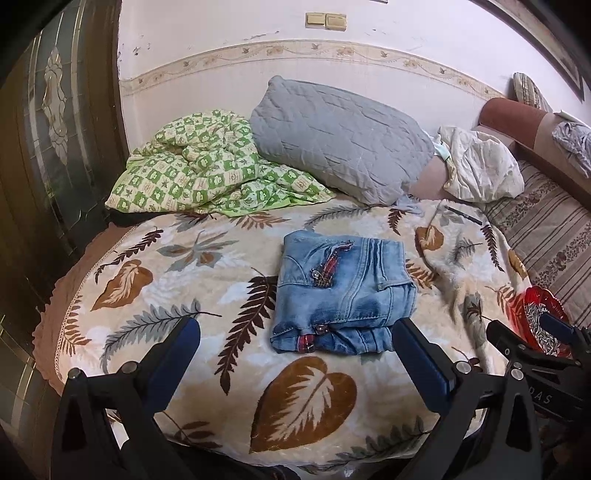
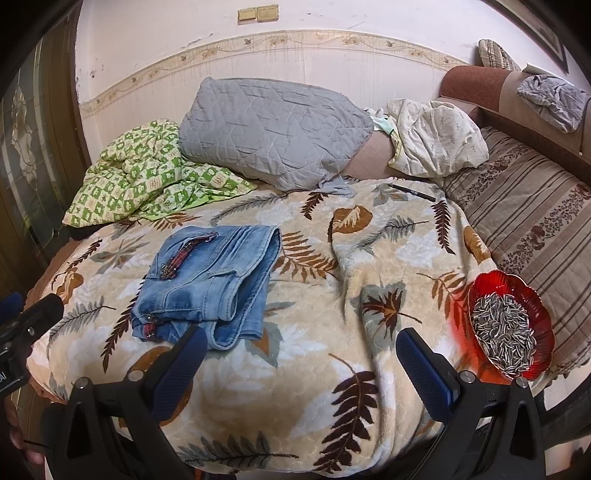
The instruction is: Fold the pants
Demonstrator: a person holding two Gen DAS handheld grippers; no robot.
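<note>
Folded pants [image 1: 341, 291] lie on the bed [image 1: 177, 280], lower layers hidden. Left gripper [image 1: 295, 347] and right gripper [image 2: 301, 354] hover with jaws released, bodies cut off.

One folded pair of jeans [image 1: 343, 291], one leaf-print blanket [image 1: 221, 369], one grey pillow [image 1: 340, 140], one green checked quilt [image 1: 199, 166], one red bowl [image 2: 532, 306] of seeds, one pen [image 2: 413, 192], two wall switches [image 1: 325, 21], two tools: left tool [image 1: 295, 354], right tool [image 2: 301, 358]
</note>
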